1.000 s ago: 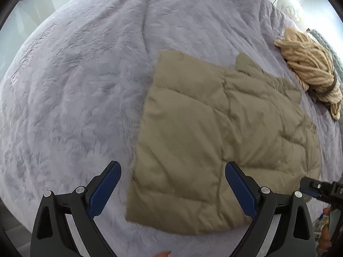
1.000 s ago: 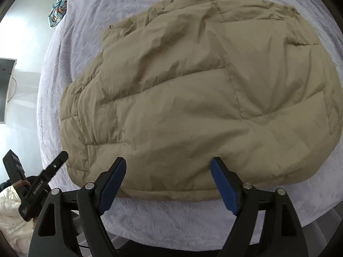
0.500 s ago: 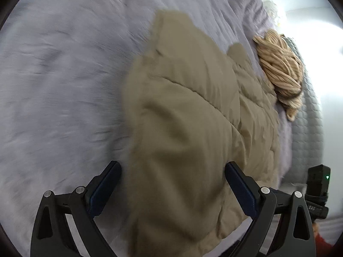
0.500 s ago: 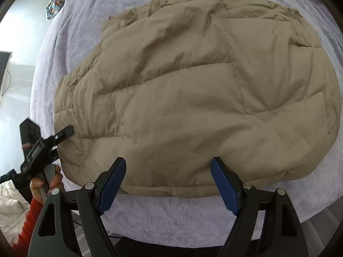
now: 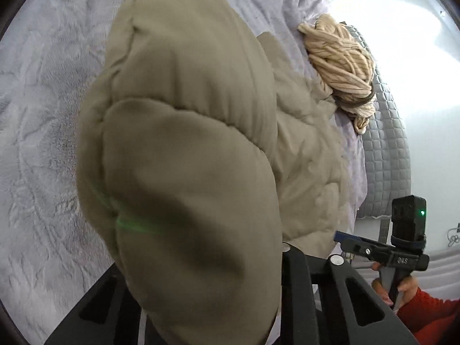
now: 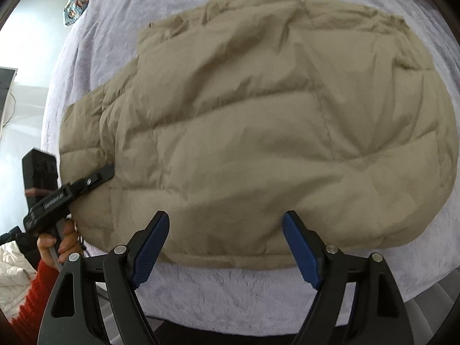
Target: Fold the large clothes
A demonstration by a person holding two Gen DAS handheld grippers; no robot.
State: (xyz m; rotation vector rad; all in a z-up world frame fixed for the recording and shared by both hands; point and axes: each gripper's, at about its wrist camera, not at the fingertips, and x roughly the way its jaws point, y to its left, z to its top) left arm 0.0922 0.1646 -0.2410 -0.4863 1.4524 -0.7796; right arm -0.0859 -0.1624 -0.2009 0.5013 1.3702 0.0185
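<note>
A tan quilted puffer jacket (image 6: 258,132) lies spread on a lilac plush bedspread (image 6: 258,284). In the left wrist view the jacket (image 5: 187,158) fills the frame and bulges between my left gripper's arms, hiding both fingertips. From the right wrist view my left gripper (image 6: 106,172) sits at the jacket's left edge with its tip against the fabric. My right gripper (image 6: 225,248) is open and empty, just short of the jacket's near hem. It also shows in the left wrist view (image 5: 345,237).
A coil of thick cream yarn or knit (image 5: 342,57) lies on the bed beyond the jacket. A grey quilted mattress side (image 5: 385,149) borders the bedspread (image 5: 43,115). A patterned cloth (image 6: 76,3) lies at the far bed corner.
My left gripper has moved in onto the jacket's left edge; the fabric now bunches up and covers its fingers. My right gripper has edged a little closer to the hem, still open.
</note>
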